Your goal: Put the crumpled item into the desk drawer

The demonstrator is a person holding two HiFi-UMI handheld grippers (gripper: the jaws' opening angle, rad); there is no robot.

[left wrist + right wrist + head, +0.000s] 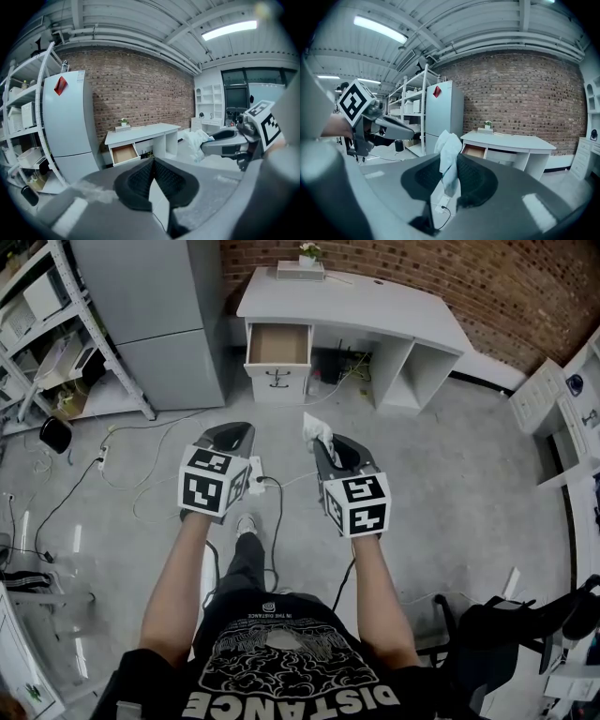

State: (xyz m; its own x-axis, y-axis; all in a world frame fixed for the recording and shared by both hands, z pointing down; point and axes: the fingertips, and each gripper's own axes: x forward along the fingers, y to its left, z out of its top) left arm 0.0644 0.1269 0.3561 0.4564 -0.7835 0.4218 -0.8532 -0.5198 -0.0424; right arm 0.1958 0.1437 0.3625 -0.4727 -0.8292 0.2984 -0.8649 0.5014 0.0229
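Note:
A crumpled white item [450, 159] is clamped between the jaws of my right gripper [323, 441] and sticks up from them; it shows in the head view as a white wad [318, 429] and in the left gripper view as a pale bundle [197, 140]. My left gripper [230, 435] is held level beside it, its jaws touching at the tip with nothing between them. Ahead stands the white desk [375, 310] against the brick wall, its top left drawer [278, 345] pulled out with a bare wooden bottom. Both grippers hang in the air well short of the desk.
A grey cabinet [159, 315] stands left of the desk, metal shelving [56, 343] further left. Cables and a power strip [255, 474] lie on the concrete floor below the grippers. White shelves [562, 399] stand at right, a black chair [525, 624] at lower right.

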